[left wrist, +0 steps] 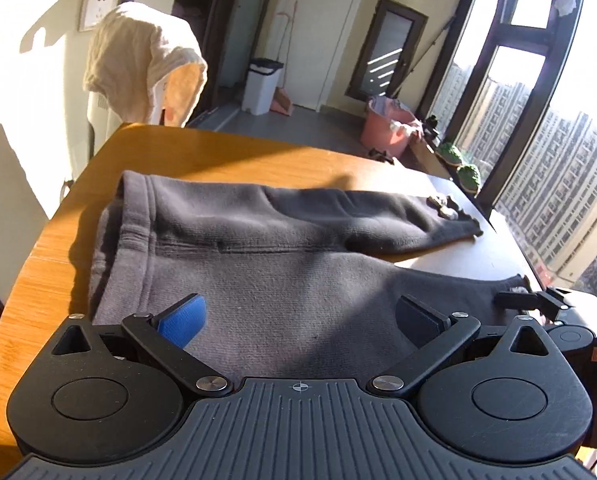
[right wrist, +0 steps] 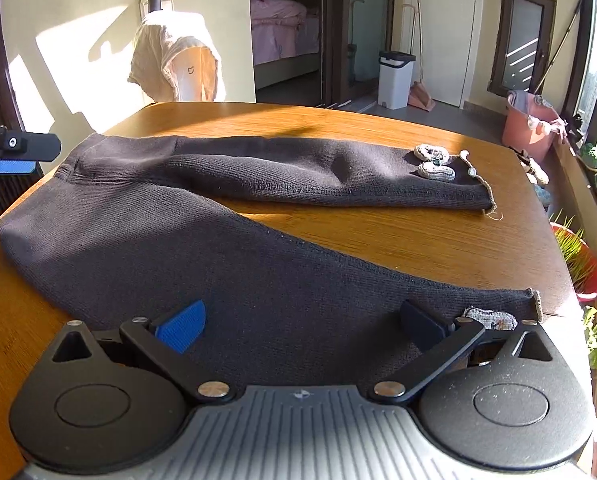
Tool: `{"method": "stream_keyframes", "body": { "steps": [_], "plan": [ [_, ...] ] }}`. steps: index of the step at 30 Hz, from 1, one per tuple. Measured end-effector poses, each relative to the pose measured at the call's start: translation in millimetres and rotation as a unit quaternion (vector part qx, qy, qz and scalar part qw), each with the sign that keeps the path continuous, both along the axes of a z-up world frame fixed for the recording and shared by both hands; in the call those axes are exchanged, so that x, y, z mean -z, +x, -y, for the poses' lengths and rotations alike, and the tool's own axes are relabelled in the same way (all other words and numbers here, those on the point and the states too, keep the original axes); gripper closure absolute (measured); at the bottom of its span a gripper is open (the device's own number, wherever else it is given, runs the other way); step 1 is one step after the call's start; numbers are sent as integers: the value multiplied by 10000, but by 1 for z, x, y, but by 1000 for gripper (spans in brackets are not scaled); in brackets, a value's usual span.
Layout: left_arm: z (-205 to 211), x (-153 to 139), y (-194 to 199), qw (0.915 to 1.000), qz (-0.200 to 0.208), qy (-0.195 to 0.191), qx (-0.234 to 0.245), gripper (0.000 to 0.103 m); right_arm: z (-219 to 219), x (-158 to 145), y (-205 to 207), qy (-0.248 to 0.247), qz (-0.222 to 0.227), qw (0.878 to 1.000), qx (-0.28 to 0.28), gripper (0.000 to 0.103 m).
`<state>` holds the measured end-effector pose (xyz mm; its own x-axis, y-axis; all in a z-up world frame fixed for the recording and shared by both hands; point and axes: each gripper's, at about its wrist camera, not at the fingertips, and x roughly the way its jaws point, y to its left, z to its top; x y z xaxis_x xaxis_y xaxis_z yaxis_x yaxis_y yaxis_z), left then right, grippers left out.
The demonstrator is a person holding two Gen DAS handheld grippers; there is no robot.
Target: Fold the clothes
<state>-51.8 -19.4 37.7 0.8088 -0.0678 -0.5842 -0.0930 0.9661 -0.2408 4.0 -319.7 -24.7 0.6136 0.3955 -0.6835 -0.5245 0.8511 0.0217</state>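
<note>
Dark grey knit trousers [left wrist: 258, 248] lie flat on the wooden table [left wrist: 202, 152], waistband at the left, the two legs spread apart toward the right. They also show in the right wrist view [right wrist: 202, 248]. The far leg carries pale crocheted patches [right wrist: 434, 164] near its cuff. My left gripper [left wrist: 302, 316] is open and empty, just above the near leg by the waist end. My right gripper [right wrist: 302, 320] is open and empty over the near leg close to its cuff [right wrist: 534, 300]. The right gripper also shows in the left wrist view [left wrist: 538, 300], and the left gripper shows in the right wrist view [right wrist: 14, 152].
A cream cloth [left wrist: 146, 60] hangs over a white appliance behind the table. A white bin [right wrist: 396, 80], a pink bucket [right wrist: 526, 124] and potted plants [right wrist: 578, 260] stand on the floor by the window at the right. The table's edges lie close at left and right.
</note>
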Motion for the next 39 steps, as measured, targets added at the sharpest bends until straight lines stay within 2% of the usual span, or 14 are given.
{"method": "stream_keyframes", "body": {
  "steps": [2,4,5,11,13,15,21,24,25,27,28,29,32,39],
  "plan": [
    [-24,-8,27,9993,8,78,-359,0,2,-4,1,87,92,9999,24,11],
    [-48,-4,64,9981,-360,17,-495,0,8,-13,12,217,196,9995,151,45],
    [-56,1,80,9967,-579,8,-575,0,13,-21,23,331,241,9987,306,49],
    [-54,25,113,9910,-1001,736,-506,25,44,-45,116,465,520,9857,1533,53],
    [-47,31,110,9897,-990,955,-407,22,48,-41,146,466,473,9828,1724,53],
    [-44,32,108,9902,-1030,924,-190,1,50,-32,170,461,341,9811,1851,53],
    [-41,34,110,9907,-1031,887,-98,0,50,-5,203,731,-94,9781,1945,54],
    [-51,32,113,9944,-873,577,-146,0,50,-3,202,896,-189,9803,1751,96],
    [-52,31,113,9948,-851,535,-142,2,50,-4,200,907,-210,9799,1764,96],
    [-55,27,115,9946,-762,669,-196,35,51,-12,190,920,-100,9815,1679,97],
    [-58,23,116,9947,-735,680,-227,70,54,-19,182,983,10,9821,1605,97],
    [-65,19,114,9960,-685,517,-237,77,58,-29,172,1087,124,9817,1558,97],
    [-80,-3,99,9991,-374,81,-200,88,77,-56,137,1449,399,9777,1469,97],
    [-69,-42,-2,9985,411,328,159,93,114,-75,26,1642,815,9739,1337,98]
  ]
}}
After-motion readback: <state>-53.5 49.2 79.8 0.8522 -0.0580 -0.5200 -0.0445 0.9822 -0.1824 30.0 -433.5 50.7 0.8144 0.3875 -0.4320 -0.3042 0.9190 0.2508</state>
